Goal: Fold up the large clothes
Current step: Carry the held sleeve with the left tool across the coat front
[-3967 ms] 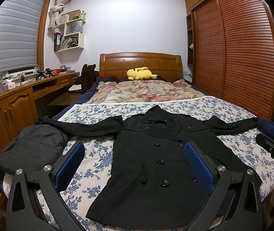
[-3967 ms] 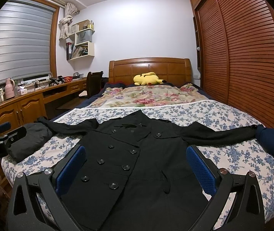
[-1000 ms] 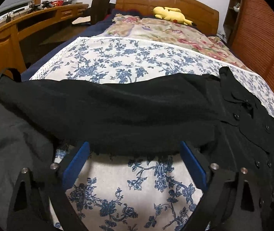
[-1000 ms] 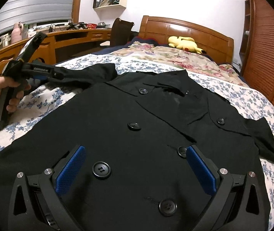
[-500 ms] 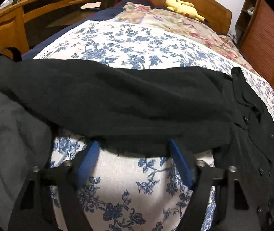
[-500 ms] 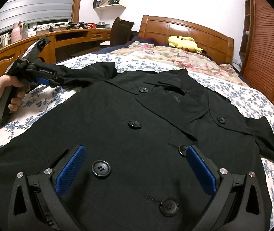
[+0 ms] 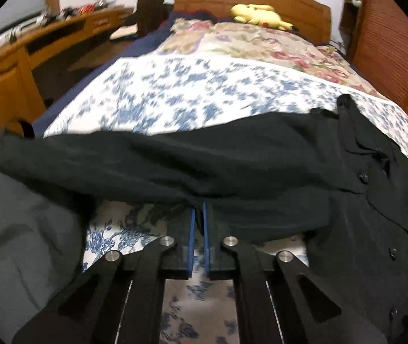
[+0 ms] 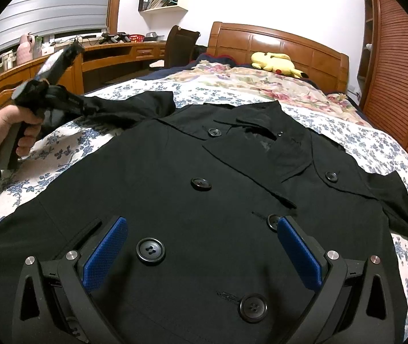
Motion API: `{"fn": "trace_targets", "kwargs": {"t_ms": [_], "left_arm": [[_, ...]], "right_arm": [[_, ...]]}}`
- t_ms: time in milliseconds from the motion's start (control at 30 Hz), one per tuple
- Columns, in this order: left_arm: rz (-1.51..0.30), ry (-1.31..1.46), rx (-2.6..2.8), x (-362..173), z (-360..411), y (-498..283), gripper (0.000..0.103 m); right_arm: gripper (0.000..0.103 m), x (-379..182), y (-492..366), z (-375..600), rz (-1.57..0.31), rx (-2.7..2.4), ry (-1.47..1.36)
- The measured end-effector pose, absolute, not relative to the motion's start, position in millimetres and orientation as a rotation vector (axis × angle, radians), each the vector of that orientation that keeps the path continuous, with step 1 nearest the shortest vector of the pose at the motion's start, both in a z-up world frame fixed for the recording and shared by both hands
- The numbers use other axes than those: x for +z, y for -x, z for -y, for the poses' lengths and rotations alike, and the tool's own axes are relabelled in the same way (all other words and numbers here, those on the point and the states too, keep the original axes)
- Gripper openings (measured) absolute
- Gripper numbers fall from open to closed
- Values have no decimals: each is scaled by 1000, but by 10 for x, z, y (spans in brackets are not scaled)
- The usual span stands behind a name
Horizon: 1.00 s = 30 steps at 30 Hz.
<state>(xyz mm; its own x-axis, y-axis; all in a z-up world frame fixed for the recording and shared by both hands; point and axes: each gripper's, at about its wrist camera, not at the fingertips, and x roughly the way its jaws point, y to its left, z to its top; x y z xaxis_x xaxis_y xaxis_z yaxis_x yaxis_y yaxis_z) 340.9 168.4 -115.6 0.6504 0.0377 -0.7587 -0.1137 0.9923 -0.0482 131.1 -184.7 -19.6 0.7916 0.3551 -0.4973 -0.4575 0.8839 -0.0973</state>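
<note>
Coat [image 8: 192, 200] lies face up and buttoned on the bed [image 8: 376, 149], collar toward twelve o'clock and both sleeves spread. My left tongs [image 7: 198, 215] are pressed together on the lower edge of the left sleeve [image 7: 175, 166], partway along it, and from the right view that sleeve looks lifted off the quilt at ten o'clock. My right tongs [image 8: 201, 246] hang with fingers wide apart over the coat's front, gripping nothing, a large button [image 8: 150, 251] between them. I judge this to be the first fold: the sleeve needs carrying across toward three o'clock and laying flat over the chest, while my right side pins the body so it doesn't drag. A grey garment [image 7: 17, 243] sits at eight o'clock in the left view. Beyond, a yellow plush toy [image 8: 275, 61] rests by the wooden headboard [image 8: 290, 46], a desk [image 8: 112, 54] runs along nine o'clock, slatted wardrobe doors [image 8: 398, 71] at three.
</note>
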Motion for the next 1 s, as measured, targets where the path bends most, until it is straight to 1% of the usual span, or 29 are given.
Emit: {"fn": "trace_targets", "kwargs": {"t_ms": [167, 333, 533, 800, 1000], "left_arm": [[-813, 52, 38, -802, -1397, -3294, 5], [-770, -5, -45, -432, -950, -3106, 5], [-791, -62, -96, -317, -520, -2903, 5], [-813, -68, -136, -303, -572, -2697, 6], [-828, -45, -126, -268, -861, -2694, 11]], "right_arm": [[103, -185, -1323, 1905, -488, 442, 187], [103, -162, -1332, 1997, -482, 440, 142], [103, -192, -1364, 1983, -480, 445, 136], [103, -196, -1343, 1941, -485, 442, 155], [103, -190, -1333, 1893, -473, 439, 184]]}}
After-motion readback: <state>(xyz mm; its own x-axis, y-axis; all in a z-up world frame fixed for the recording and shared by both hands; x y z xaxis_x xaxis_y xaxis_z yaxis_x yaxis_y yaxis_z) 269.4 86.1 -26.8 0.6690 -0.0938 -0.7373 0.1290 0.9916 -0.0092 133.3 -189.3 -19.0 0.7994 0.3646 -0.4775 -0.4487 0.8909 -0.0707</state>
